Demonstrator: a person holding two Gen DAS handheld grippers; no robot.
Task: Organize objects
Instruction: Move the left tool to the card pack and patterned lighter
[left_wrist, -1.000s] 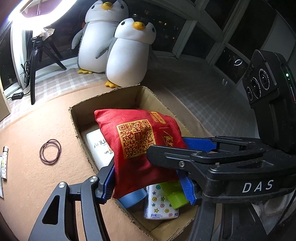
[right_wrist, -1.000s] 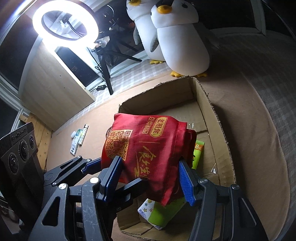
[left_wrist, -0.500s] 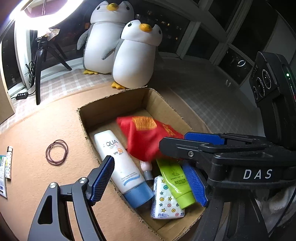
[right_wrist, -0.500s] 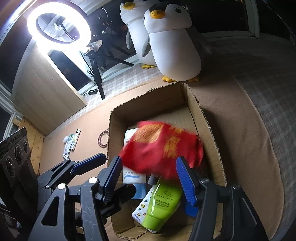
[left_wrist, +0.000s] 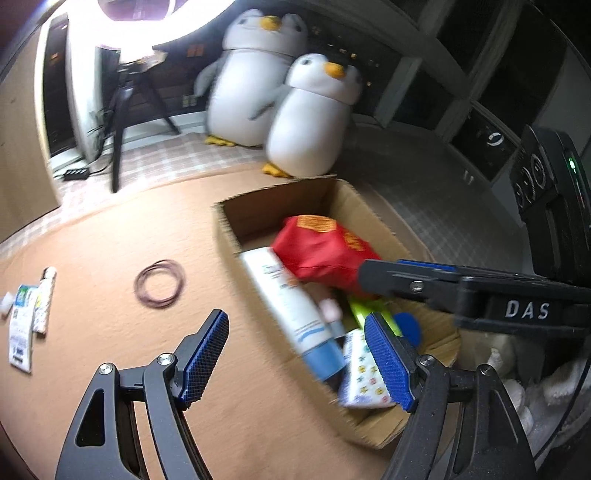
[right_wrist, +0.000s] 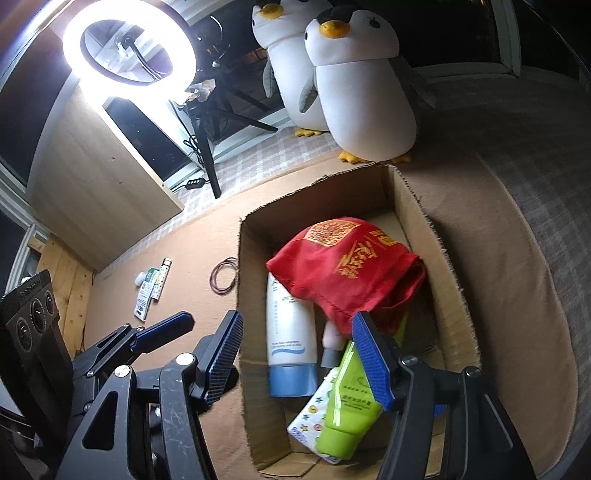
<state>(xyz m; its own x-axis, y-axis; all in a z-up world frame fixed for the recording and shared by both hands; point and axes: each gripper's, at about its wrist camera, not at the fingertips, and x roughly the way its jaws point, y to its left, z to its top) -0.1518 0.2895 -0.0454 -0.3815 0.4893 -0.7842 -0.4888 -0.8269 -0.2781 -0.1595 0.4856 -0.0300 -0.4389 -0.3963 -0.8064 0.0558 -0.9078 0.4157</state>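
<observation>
- The left tool (left_wrist: 295, 363) stood with its blue-padded jaws wide apart and nothing between them, over the tan mat beside the brown cardboard box (left_wrist: 373, 430).
- The right tool (right_wrist: 295, 356) also had its jaws apart and gripped nothing; it hung over the near end of the box, and its right pad lay in front of the pouch's hem, though I could not tell whether it touched.
- Nearest in the box lay a white tissue pack with coloured stars (right_wrist: 308, 421) and a lime-green plastic tube (right_wrist: 345, 417): light, squashy, probably slick, best pinched across the body.
- Beside them lay a white sunscreen tube with a blue cap (right_wrist: 290, 332), likely heavier and smooth; I would take it mid-body, not by the cap.
- On top, further in, sat the red fabric pouch with gold print (right_wrist: 343, 269), soft and slumped; it would fold in a grip, so a bunched edge seemed the best hold.
- Out on the mat lay 1 coil of thin dark hair bands (left_wrist: 159, 282), limp and flat, hard to pinch.
- Further left lay 2 small printed sachets (left_wrist: 27, 321), light and thin.
</observation>
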